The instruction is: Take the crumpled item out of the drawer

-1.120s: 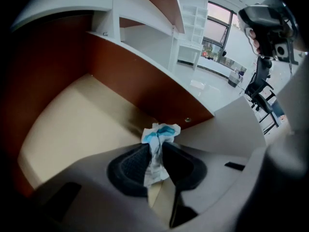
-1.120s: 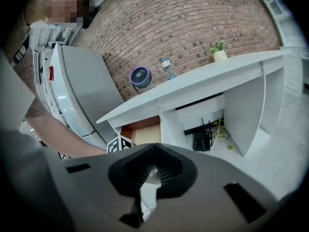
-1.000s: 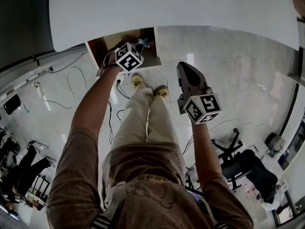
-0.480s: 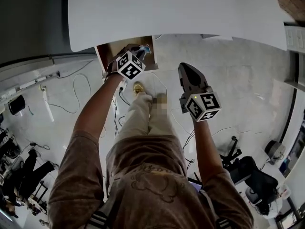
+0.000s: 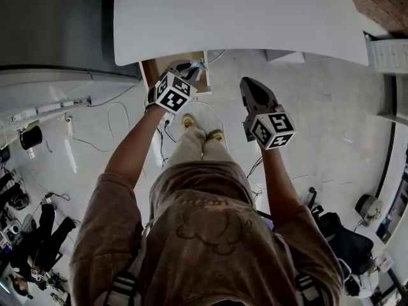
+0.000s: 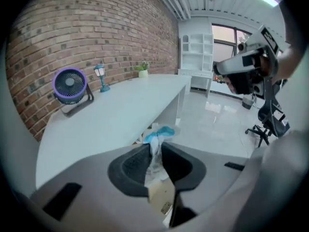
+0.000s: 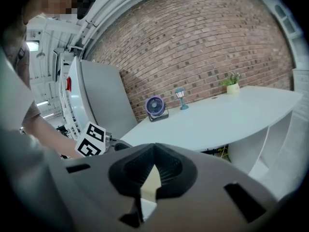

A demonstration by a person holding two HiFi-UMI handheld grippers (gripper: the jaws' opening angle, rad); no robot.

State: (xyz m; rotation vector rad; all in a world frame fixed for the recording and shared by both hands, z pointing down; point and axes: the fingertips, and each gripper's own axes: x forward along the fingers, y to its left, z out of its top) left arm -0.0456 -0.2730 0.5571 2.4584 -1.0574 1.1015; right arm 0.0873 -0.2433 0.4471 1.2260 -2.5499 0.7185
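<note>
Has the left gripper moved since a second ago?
Yes. The left gripper, shut on the crumpled wrapper, has drawn back from over the open drawer toward the person.

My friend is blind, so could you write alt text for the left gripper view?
The left gripper pinches a crumpled white-and-blue item between its closed jaws. Beyond it, a long white table holds a purple fan and small lamp beside a brick wall.

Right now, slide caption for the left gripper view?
Left gripper shut on a crumpled blue-and-white wrapper, with the white table, fan and brick wall beyond.
</note>
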